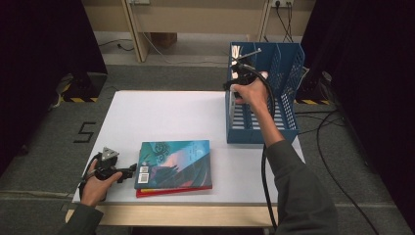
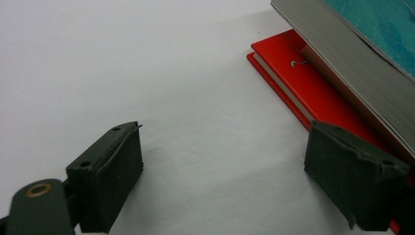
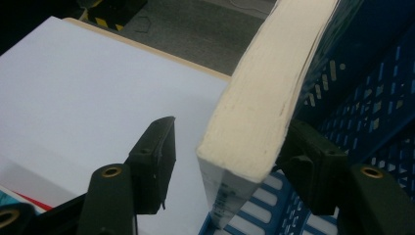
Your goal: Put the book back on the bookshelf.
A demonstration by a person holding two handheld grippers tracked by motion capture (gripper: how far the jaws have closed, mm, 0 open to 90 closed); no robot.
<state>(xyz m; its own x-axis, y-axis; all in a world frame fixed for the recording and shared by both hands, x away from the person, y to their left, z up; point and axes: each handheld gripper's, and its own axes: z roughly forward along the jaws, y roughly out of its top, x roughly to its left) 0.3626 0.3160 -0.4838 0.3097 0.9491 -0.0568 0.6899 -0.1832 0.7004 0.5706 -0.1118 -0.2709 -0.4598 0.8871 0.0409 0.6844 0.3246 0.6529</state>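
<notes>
High view overlooks the table (image 1: 161, 115); gripper views sit close above it.

The left gripper (image 2: 222, 171) is resting low over the white table (image 2: 147, 63), jaws spread wide. A red book (image 2: 313, 88) is lying at right, under a teal-covered book (image 2: 352, 54) in the upper right corner.

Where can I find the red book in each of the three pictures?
High view: the red book lies at the table's near edge, under the teal book; a thin red strip shows.
Left gripper view: upper right, red book flat under the teal book, by the right-hand jaw.
Right gripper view: a small red sliver at the bottom left.
Shared landmark: the white table.
</notes>
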